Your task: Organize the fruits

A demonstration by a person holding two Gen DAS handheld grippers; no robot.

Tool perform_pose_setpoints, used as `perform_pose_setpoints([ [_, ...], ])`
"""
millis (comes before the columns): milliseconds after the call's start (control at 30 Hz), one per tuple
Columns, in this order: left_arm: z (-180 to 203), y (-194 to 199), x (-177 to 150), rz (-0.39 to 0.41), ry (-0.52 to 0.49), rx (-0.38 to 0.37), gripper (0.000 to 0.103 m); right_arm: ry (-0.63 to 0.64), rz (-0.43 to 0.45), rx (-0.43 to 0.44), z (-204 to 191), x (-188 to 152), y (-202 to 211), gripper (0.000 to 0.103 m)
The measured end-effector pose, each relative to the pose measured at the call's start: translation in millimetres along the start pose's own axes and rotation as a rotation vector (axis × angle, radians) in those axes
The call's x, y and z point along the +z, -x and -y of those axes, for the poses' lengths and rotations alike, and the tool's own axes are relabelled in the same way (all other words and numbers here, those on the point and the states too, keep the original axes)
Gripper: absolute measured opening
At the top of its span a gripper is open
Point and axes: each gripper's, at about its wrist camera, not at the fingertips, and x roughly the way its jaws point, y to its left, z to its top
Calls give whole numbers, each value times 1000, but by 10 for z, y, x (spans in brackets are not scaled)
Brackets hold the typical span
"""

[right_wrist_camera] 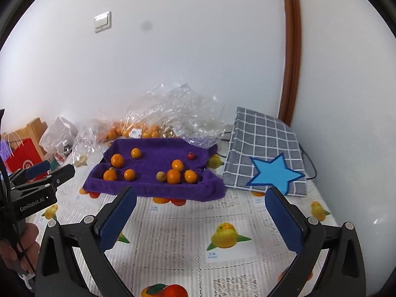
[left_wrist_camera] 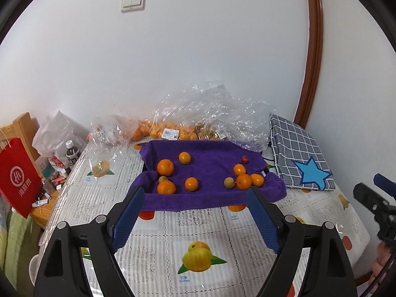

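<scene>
Both claws released, nothing between the blue ribbed pads: left claw, right claw, both hovering near the purple towel-lined tray mid-desk. Tangerines lie loose in it with small tan longans and one red fruit. They look light, round and prone to roll, with thin, bruisable skin; best pinched gently across the widest part. The plush towel should damp rolling, while the crinkly clear fruit bags behind look slippery.
</scene>
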Motion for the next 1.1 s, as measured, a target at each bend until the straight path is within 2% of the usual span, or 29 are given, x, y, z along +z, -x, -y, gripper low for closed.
perform_pose_setpoints([
  [100, 19, 77, 5, 13, -5, 4, 84, -27, 21, 20, 79, 2, 127, 102],
  [333, 71, 176, 17, 28, -15, -2, 84, -27, 37, -11, 96, -6, 252, 102],
  [1100, 91, 191, -32, 26, -12, 3, 84, -16, 24, -37, 71, -68, 245, 102],
])
